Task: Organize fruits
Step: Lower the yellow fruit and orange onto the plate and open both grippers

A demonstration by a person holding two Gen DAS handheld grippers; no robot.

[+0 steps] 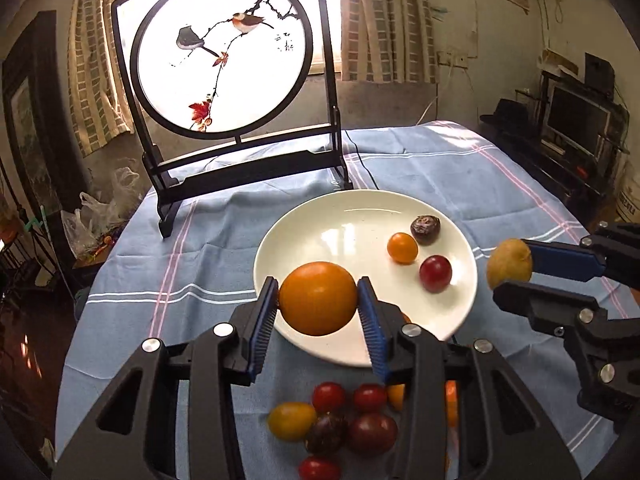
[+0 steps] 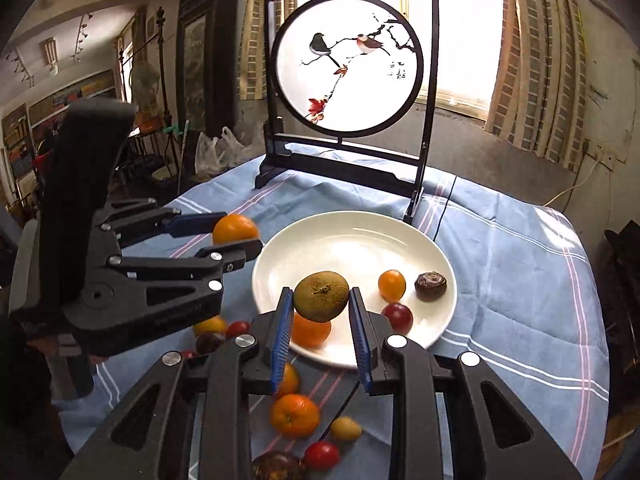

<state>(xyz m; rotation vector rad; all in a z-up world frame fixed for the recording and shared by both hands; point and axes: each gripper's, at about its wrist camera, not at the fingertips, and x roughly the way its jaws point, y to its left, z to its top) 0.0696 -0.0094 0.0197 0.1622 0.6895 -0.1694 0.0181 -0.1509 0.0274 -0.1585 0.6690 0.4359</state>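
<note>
My left gripper [image 1: 318,300] is shut on an orange [image 1: 318,298] and holds it over the near left rim of the white plate [image 1: 340,216]. My right gripper [image 2: 320,300] is shut on a brownish-green kiwi [image 2: 321,295] above the plate's near edge [image 2: 348,232]; it shows in the left wrist view [image 1: 509,269] at the plate's right. On the plate lie a small orange tomato [image 1: 402,247], a red tomato [image 1: 435,273] and a dark chestnut-like fruit [image 1: 425,229]. Loose fruits lie on the cloth: cherry tomatoes [image 1: 328,397], a yellow tomato [image 1: 292,420], an orange [image 2: 295,415].
A round table with a blue striped cloth [image 1: 460,168] carries a black-framed bird-painting screen [image 1: 224,52] behind the plate. A black cable [image 1: 362,160] runs beside the screen's foot. Plastic bags [image 1: 100,216] and furniture stand off the table's left; shelves with a monitor [image 1: 576,116] right.
</note>
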